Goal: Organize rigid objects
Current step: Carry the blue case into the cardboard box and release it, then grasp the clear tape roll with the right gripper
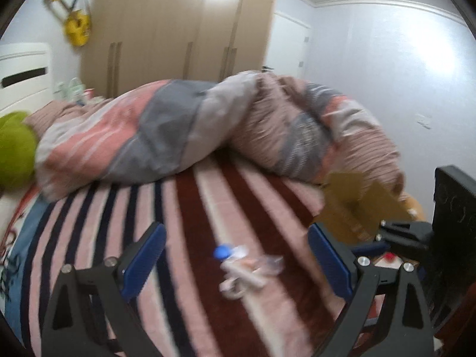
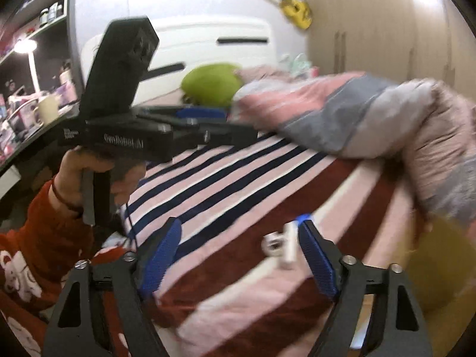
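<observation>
Reach step, nothing gripped. Small bottle with blue cap (image 1: pixel 238 263) lying on striped bed (image 1: pixel 190 208), between spread left gripper (image 1: pixel 235 263) fingers, untouched. Right gripper (image 2: pixel 238 253) also spread, empty. Next: closing squarely on bottle body; cardboard box (image 1: pixel 357 205) just beside bed edge.

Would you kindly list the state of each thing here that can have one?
Left gripper: open, empty.
Right gripper: open, empty.
Bottle: lying on the bed, blue cap on.
Quilt: bunched up.
Wardrobe: doors shut.
Box: open.
</observation>
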The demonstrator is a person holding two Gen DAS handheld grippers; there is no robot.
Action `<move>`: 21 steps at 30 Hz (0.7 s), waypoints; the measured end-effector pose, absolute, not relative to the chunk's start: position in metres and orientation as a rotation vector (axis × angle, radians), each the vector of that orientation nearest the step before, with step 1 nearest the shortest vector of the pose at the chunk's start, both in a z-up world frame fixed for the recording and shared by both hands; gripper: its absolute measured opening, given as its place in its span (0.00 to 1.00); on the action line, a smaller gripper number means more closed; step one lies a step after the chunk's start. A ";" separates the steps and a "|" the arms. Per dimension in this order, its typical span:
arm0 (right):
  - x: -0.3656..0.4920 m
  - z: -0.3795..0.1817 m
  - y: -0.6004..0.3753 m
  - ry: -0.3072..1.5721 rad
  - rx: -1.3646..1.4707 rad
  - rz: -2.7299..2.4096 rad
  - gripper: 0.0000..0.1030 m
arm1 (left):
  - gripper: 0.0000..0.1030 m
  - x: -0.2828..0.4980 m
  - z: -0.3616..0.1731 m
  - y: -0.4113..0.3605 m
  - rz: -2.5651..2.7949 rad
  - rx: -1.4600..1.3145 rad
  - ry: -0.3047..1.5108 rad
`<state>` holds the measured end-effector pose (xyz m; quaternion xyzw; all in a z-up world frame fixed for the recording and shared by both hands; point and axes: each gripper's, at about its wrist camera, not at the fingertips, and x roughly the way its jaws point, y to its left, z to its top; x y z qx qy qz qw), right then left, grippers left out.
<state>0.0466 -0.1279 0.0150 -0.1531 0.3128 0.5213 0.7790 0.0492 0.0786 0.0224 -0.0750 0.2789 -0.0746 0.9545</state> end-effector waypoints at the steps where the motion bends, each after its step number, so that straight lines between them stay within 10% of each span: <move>1: 0.048 0.000 -0.119 0.703 -0.329 1.137 0.70 | 0.92 0.045 0.010 0.089 -0.128 -0.156 0.579; 9: 0.091 -0.130 -0.076 0.913 -0.311 0.961 0.43 | 0.92 0.023 -0.056 0.123 -0.150 -0.270 0.621; 21: 0.130 -0.161 -0.046 0.857 -0.334 0.777 0.40 | 0.92 0.033 -0.083 0.120 -0.210 -0.320 0.643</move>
